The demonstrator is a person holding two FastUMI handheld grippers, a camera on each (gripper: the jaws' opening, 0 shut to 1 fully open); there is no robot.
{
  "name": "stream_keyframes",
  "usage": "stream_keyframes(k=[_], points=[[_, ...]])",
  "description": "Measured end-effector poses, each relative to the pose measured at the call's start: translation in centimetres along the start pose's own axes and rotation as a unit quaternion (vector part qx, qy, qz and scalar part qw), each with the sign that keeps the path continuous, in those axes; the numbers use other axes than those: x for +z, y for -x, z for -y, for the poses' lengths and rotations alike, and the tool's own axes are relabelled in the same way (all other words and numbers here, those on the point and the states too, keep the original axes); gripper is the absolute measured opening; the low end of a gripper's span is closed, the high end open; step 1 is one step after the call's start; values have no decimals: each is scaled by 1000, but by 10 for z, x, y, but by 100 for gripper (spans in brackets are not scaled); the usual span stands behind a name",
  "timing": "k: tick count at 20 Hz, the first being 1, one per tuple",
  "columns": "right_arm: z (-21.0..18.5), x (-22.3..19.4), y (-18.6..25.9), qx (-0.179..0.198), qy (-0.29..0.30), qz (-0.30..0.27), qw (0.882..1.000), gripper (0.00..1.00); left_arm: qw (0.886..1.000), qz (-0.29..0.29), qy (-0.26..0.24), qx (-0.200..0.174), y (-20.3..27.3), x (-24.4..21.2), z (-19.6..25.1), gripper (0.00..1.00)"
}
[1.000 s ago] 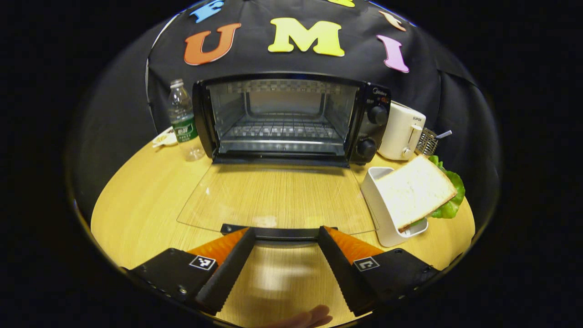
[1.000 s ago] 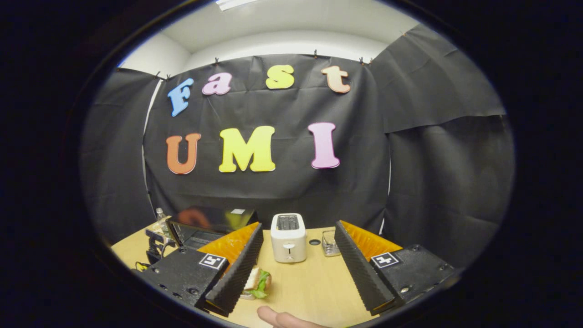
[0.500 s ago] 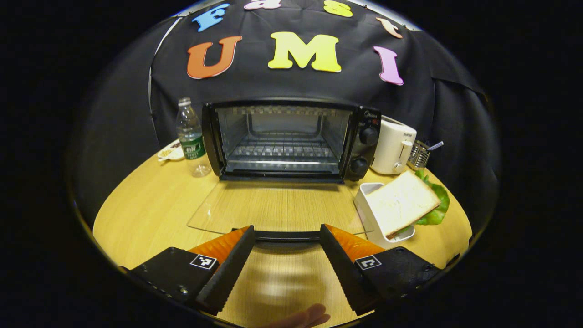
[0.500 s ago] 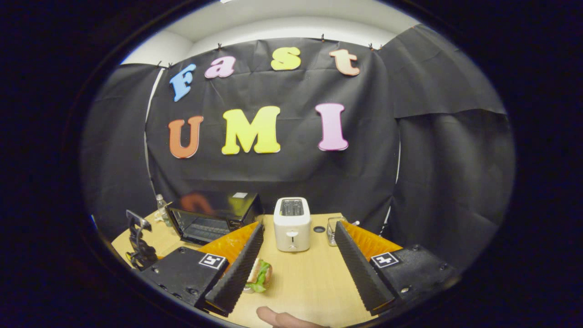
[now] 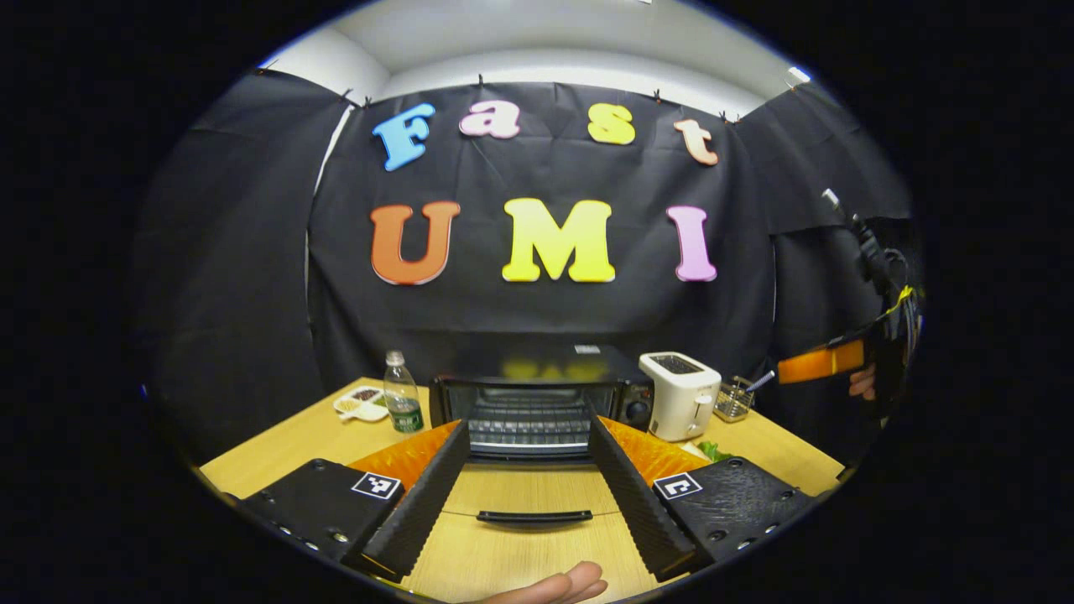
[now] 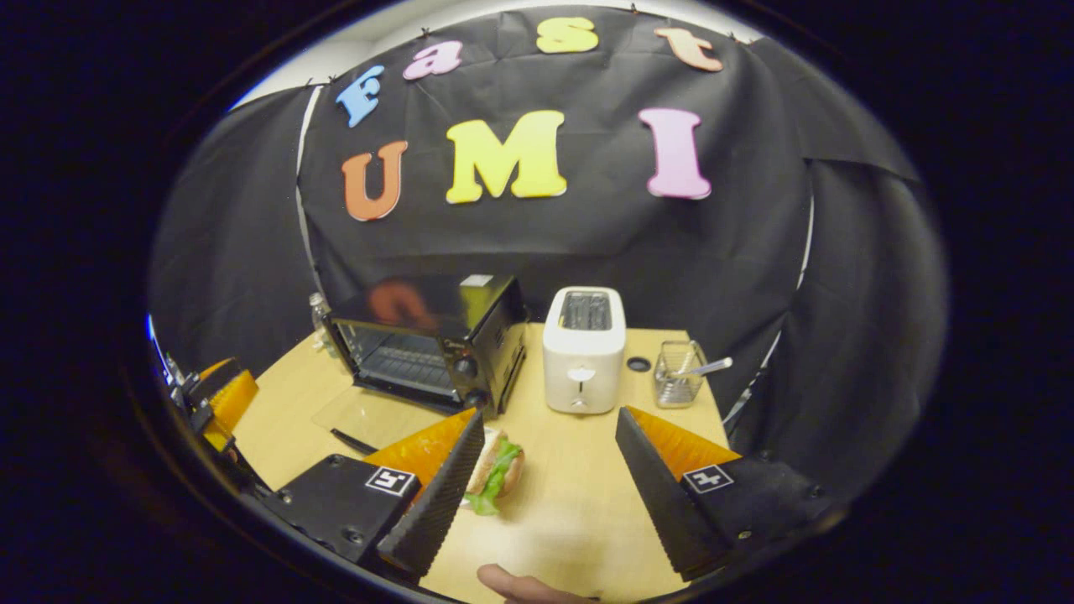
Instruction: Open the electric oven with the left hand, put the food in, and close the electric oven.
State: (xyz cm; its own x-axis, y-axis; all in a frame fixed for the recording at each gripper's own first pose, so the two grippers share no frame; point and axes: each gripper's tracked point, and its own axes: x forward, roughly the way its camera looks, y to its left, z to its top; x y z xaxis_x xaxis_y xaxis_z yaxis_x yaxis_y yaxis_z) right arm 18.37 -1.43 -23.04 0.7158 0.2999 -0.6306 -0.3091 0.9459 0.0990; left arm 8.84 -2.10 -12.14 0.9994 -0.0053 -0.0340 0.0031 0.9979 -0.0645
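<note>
we see the electric oven on the surface, its glass door folded flat. the sandwich lies beside it, right of the door. our left gripper and right gripper both gape wide, holding nothing.

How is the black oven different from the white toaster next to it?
The boxy black electric oven is wider than the tall white toaster. The oven opens at the front, its glass door folded down flat; the toaster has slots on top. Both stand on the wooden table.
</note>
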Motion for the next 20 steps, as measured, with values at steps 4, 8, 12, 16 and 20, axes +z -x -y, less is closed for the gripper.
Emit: stream_keyframes(k=[4, 8, 12, 16, 20], points=[[-10, -38, -32, 72, -49, -87, 992, 100, 999, 33, 2, 10, 15, 20, -7, 94], [-14, -71, -66, 121, -100, -150, 976, 99, 1000, 23, -3, 10, 15, 12, -5, 94], [-32, -101, -82, 189, -146, -211, 948, 98, 1000, 4, -10, 18, 12, 1, -5, 94], [-50, -115, -93, 235, -184, -252, 921, 93, 1000, 0, -10, 20, 14, -1, -6, 94], [-59, -120, -99, 262, -237, -266, 897, 50, 1000, -4, -17, 26, 20, -4, -10, 94]])
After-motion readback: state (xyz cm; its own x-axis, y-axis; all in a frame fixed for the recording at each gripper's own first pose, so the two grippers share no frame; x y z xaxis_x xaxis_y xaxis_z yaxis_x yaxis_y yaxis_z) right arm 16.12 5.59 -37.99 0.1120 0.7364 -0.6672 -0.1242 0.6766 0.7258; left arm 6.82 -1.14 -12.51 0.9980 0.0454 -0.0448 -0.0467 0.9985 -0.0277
